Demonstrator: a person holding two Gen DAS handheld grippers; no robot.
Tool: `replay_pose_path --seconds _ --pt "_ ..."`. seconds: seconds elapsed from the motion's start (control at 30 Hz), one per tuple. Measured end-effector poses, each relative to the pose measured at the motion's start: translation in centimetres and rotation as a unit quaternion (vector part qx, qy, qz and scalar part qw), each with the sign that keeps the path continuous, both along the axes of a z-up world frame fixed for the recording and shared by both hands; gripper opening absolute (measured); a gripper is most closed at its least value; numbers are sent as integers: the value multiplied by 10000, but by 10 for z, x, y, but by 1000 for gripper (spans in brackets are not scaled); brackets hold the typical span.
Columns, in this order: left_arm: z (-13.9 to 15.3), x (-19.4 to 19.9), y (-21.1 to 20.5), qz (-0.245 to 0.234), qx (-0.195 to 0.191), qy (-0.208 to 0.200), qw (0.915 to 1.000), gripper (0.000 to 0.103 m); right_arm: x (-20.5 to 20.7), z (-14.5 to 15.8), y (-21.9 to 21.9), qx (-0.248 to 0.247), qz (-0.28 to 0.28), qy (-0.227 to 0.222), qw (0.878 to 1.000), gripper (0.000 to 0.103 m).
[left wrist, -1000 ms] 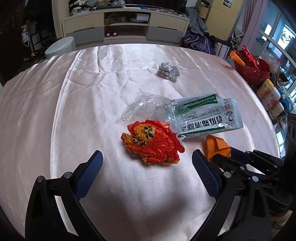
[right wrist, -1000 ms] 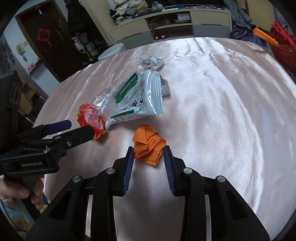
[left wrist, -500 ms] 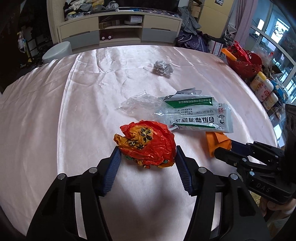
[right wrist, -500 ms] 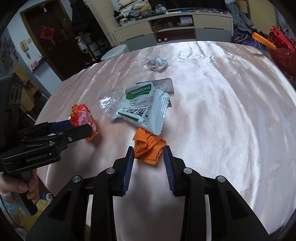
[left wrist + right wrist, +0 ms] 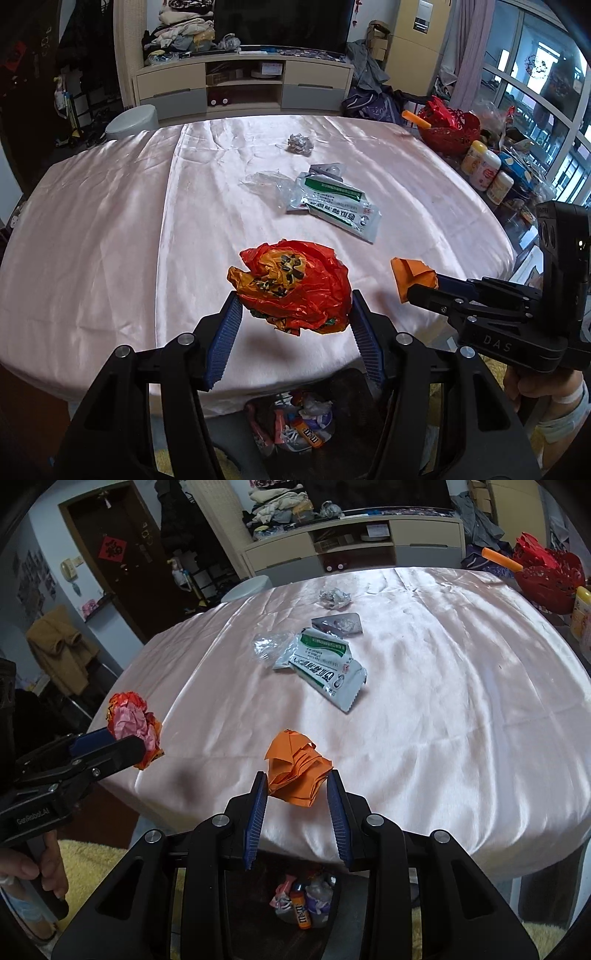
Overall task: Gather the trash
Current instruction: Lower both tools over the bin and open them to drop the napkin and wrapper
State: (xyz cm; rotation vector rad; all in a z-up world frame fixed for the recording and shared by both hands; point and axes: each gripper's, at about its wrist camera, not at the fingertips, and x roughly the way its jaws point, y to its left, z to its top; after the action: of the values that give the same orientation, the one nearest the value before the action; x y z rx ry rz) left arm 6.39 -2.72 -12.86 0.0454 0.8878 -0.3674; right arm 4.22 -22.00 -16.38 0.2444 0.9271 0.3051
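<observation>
My left gripper (image 5: 293, 306) is shut on a crumpled red and orange plastic bag (image 5: 291, 284), held above the near edge of the table; the bag also shows in the right wrist view (image 5: 135, 727). My right gripper (image 5: 297, 786) is shut on a crumpled orange paper (image 5: 297, 771), also lifted at the near edge; the paper shows in the left wrist view (image 5: 412, 275). A dark bin with trash in it (image 5: 299, 424) stands on the floor below both grippers (image 5: 303, 904). On the table lie white and green wrappers (image 5: 334, 206), a clear plastic bag (image 5: 264, 181) and a foil ball (image 5: 300, 143).
The table has a shiny pink cloth (image 5: 110, 221). A red basket (image 5: 448, 127) and several bottles (image 5: 480, 170) stand to its right. A grey stool (image 5: 133, 120) and a cabinet (image 5: 243, 86) are behind it.
Both grippers have lifted their trash off the cloth and drawn back past the near table edge. The bin below has come into view. The left gripper closed on the red bag a second ago.
</observation>
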Motion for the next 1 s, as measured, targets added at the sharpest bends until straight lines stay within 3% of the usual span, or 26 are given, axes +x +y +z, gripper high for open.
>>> replay_pose_path --seconds 0.37,0.8,1.0 --pt "-46 -70 11 81 -163 435 9989 56 -57 -12 19 -147 184 68 9997 34" --pt "-119 -104 14 139 118 1210 9925 56 -83 -64 35 -281 312 656 9970 34" --pt "-137 -104 11 81 226 1485 9886 56 -83 -82 44 -301 416 919 9944 36"
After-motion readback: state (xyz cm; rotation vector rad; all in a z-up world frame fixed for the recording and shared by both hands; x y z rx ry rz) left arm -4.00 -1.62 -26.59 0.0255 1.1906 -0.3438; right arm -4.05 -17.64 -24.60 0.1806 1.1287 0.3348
